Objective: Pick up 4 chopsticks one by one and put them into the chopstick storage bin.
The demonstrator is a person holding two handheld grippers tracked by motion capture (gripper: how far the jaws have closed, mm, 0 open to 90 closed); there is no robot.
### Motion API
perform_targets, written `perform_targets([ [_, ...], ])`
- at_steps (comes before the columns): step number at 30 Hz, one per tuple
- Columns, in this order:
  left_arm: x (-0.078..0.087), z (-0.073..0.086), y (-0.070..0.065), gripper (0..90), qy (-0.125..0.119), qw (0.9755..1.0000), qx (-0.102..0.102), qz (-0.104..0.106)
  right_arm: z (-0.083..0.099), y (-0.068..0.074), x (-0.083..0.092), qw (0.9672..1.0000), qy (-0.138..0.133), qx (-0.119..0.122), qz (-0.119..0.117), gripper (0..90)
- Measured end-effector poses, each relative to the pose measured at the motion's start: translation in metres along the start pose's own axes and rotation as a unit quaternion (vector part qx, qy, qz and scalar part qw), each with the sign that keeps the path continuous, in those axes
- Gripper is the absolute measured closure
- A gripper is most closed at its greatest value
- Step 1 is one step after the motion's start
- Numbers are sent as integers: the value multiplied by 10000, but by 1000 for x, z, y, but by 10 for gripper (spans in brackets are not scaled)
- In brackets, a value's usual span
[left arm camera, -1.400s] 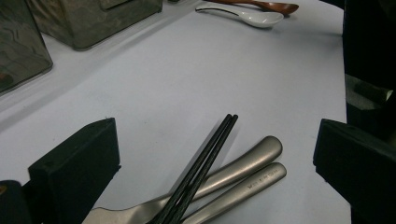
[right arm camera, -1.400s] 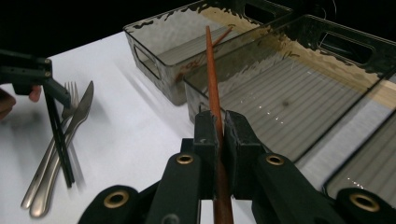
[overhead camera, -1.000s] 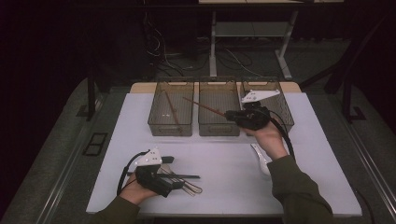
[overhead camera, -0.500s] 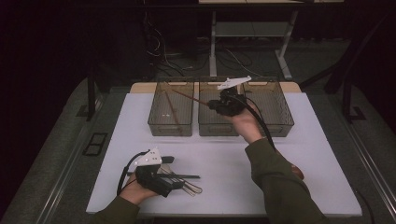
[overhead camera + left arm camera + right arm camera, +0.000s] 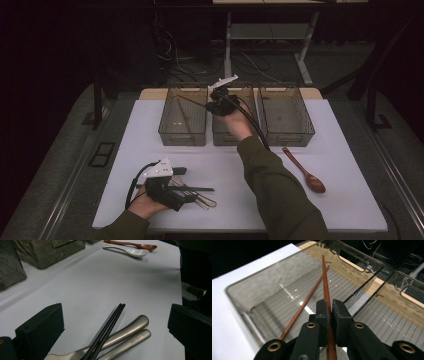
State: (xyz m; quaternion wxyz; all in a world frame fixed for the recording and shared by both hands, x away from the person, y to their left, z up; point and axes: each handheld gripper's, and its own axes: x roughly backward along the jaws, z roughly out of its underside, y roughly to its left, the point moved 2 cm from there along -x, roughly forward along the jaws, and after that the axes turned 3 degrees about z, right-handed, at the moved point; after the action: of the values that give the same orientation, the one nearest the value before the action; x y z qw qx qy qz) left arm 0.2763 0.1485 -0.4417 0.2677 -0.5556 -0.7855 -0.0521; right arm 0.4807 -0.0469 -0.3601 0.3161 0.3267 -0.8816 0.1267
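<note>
My right gripper (image 5: 216,103) hovers over the gap between the left bin (image 5: 167,131) and the middle bin (image 5: 226,139), shut on a brown chopstick (image 5: 192,101) that points out over the left bin. In the right gripper view the jaws (image 5: 330,307) pinch that chopstick (image 5: 325,277), and a second brown chopstick (image 5: 303,306) lies slanted on the left bin's floor (image 5: 274,312). My left gripper (image 5: 182,186) rests open at the table's front left. Its jaws (image 5: 115,315) straddle a pair of black chopsticks (image 5: 107,327) and two metal utensil handles (image 5: 130,333) without touching them.
A third bin (image 5: 306,131) stands at the back right. A wooden spoon (image 5: 304,170) lies on the white table (image 5: 345,150) to the right of my right forearm. Beside it is a white ceramic spoon (image 5: 130,251).
My right gripper carried the brown chopstick leftward, from over the right bin past the middle bin to the left bin's edge. The left gripper stayed put.
</note>
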Motion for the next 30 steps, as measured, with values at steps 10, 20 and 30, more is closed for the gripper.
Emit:
perform_targets([
  [10,-1,0,0,0,25,10000,-39,35,-15,14,-33,9994,263,86,192,835],
  [20,-1,-1,0,0,7,10000,-18,57,-15,25,-55,9985,464,71,292,830],
  [30,-2,-1,-1,0,-8,10000,-6,55,-13,22,-51,9992,375,-123,-35,602],
])
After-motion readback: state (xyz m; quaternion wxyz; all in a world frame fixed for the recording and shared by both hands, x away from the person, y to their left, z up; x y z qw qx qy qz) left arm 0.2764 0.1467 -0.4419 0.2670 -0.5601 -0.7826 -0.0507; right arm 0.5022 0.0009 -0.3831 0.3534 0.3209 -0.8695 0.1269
